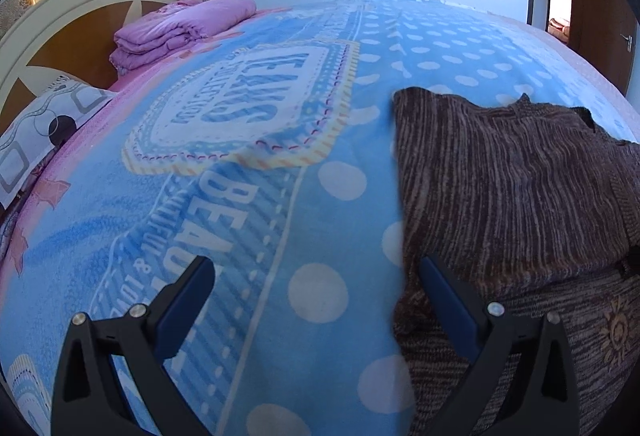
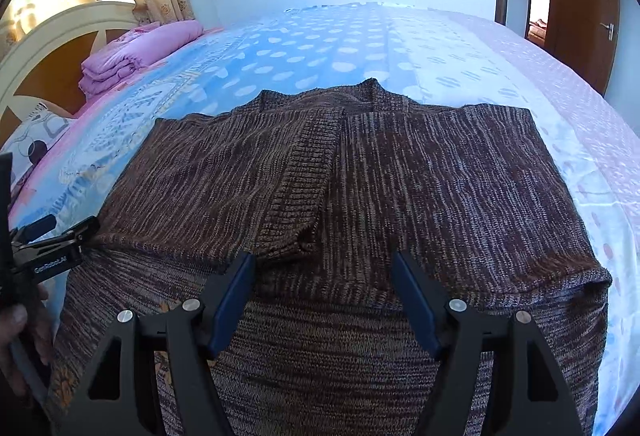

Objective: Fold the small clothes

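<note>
A brown knitted sweater [image 2: 360,175] lies flat on the bed with both sleeves folded in over its front. In the left wrist view it [image 1: 512,187] fills the right side. My left gripper [image 1: 316,272] is open and empty, low over the sweater's left edge, its right finger above the knit. It also shows at the left edge of the right wrist view [image 2: 60,232]. My right gripper [image 2: 322,268] is open and empty, low over the sweater's lower middle, near a folded sleeve cuff [image 2: 296,236].
A blue dotted blanket [image 1: 280,155] covers the bed. A folded purple quilt [image 1: 176,27] and a patterned pillow [image 1: 40,131] lie by the headboard [image 1: 60,15] at the left. Curtains hang behind. A wooden door [image 2: 580,3] stands at the far right.
</note>
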{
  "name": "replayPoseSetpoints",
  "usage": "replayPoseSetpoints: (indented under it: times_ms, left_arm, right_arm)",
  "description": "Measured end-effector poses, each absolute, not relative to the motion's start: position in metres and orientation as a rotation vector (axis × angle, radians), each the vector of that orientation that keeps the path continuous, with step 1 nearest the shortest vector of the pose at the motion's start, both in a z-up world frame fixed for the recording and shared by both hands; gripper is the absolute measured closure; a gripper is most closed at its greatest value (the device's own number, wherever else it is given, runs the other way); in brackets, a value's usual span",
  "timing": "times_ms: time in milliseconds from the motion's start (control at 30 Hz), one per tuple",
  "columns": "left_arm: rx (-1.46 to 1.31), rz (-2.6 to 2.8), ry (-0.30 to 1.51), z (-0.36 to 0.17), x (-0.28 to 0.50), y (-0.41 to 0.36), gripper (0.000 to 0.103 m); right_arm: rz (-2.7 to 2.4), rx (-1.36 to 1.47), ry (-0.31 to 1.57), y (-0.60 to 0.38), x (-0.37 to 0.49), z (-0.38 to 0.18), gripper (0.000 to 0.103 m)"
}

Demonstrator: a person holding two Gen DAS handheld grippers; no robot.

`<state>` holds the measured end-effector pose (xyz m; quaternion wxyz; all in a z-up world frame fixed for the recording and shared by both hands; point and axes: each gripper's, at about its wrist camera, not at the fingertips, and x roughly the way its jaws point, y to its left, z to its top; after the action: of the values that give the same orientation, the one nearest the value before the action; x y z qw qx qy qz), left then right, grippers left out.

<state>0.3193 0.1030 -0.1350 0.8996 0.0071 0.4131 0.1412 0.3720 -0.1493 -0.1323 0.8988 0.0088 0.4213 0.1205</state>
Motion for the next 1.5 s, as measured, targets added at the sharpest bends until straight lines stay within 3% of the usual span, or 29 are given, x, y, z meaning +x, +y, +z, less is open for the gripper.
replayPoseSetpoints:
  times_ms: [733, 1500]
  left_arm:
    - [0.009, 0.192, 0.807, -0.126, 0.3, 0.094, 0.0]
    - [0.011, 0.095, 0.826, -0.137, 0.214, 0.086, 0.0]
  right_arm:
    - [0.242, 0.128, 0.865, -0.182, 0.341, -0.127, 0.03]
    - [0.235, -0.006, 0.854, -0.2, 0.254, -0.129, 0.029]
